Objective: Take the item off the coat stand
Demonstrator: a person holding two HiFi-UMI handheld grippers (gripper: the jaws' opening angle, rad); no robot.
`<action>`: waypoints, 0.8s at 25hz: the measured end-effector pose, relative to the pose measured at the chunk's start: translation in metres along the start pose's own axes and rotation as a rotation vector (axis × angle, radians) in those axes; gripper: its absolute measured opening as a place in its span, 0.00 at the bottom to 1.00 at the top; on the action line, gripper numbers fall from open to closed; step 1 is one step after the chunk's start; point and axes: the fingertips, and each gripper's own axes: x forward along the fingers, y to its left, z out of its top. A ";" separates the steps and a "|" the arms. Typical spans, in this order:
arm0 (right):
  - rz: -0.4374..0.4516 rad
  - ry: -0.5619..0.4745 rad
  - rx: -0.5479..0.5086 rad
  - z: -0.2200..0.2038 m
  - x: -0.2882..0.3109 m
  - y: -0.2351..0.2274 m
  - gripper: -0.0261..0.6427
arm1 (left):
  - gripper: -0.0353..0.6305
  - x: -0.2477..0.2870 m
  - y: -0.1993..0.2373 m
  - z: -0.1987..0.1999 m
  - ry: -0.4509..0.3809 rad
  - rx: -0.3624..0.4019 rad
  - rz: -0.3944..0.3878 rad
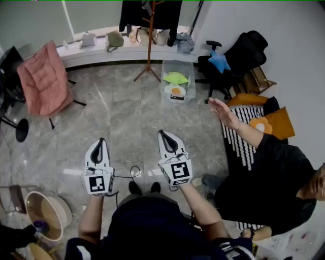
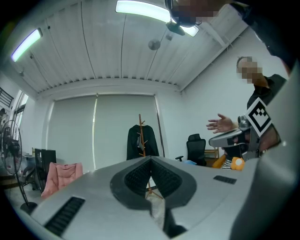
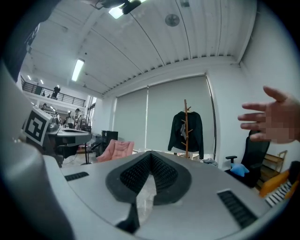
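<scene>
— Why keep both tools closed?

— Nothing to grab yet. My left gripper [image 1: 100, 144] and right gripper [image 1: 163, 135] are pressed tip to tip on nothing and held level. The black jacket [image 1: 133, 15] hangs on the coat stand [image 1: 149, 43], well ahead of both. I'd judge they open only once I'm close.

1. The coat stand [image 1: 149, 51] was brown wood with a smooth finish.
2. The jacket [image 1: 133, 14] was dark, matt cloth.
3. The left gripper [image 1: 100, 141] and right gripper [image 1: 162, 133] had smooth white plastic shells. Their pads [image 2: 137, 176] were black and ribbed.
4. The floor [image 1: 127, 111] was grey veined stone tile, polished and glossy.
5. The chair [image 1: 44, 78] was covered in pink quilted cloth.
6. The storage box [image 1: 177, 63] was clear plastic.
</scene>
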 end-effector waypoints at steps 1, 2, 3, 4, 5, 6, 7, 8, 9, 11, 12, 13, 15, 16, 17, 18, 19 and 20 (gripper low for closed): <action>0.006 -0.014 0.012 0.003 0.002 0.000 0.07 | 0.09 0.001 0.001 0.001 -0.004 0.000 0.001; 0.013 -0.026 0.018 0.005 0.004 0.001 0.07 | 0.09 0.003 0.002 0.002 -0.009 -0.001 0.002; 0.020 -0.037 0.021 0.006 0.005 0.003 0.07 | 0.09 0.002 0.003 0.003 -0.012 -0.005 0.003; 0.029 -0.045 0.022 0.006 0.005 0.006 0.07 | 0.09 0.000 0.003 0.002 -0.008 -0.008 0.004; 0.039 -0.052 0.023 0.006 0.003 0.010 0.07 | 0.09 -0.004 0.002 0.001 0.002 -0.006 0.004; 0.050 -0.056 0.021 0.006 0.002 0.013 0.07 | 0.09 -0.006 0.002 -0.001 0.012 0.003 0.002; 0.060 -0.061 0.012 0.009 0.004 0.014 0.07 | 0.09 -0.004 0.003 -0.001 0.011 0.014 0.001; 0.068 -0.064 0.001 0.010 0.008 0.016 0.07 | 0.09 0.000 0.005 0.003 -0.002 0.018 0.001; 0.077 -0.065 -0.006 0.010 0.011 0.019 0.11 | 0.09 0.002 0.007 0.005 -0.014 0.014 0.002; 0.087 -0.048 -0.004 0.005 0.013 0.025 0.16 | 0.09 -0.003 0.008 0.001 0.000 0.013 0.006; 0.091 -0.041 -0.001 0.004 0.015 0.026 0.16 | 0.09 -0.003 0.009 -0.001 0.010 0.018 0.007; 0.097 -0.047 -0.001 0.006 0.018 0.025 0.16 | 0.09 -0.002 0.011 -0.001 0.012 0.020 0.008; 0.115 -0.066 0.008 0.008 0.023 0.029 0.27 | 0.09 -0.002 0.015 0.000 0.007 0.015 0.013; 0.122 -0.069 0.015 0.007 0.024 0.032 0.32 | 0.09 -0.003 0.017 -0.001 0.008 0.015 0.015; 0.126 -0.070 0.015 0.006 0.026 0.032 0.33 | 0.09 -0.003 0.019 -0.002 0.009 0.016 0.018; 0.129 -0.069 0.007 0.007 0.029 0.032 0.33 | 0.09 -0.002 0.021 -0.002 0.007 0.017 0.020; 0.133 -0.066 -0.005 0.007 0.034 0.033 0.34 | 0.09 -0.001 0.024 -0.002 0.003 0.019 0.021; 0.137 -0.062 -0.014 0.006 0.038 0.034 0.39 | 0.09 0.000 0.026 -0.002 0.000 0.020 0.022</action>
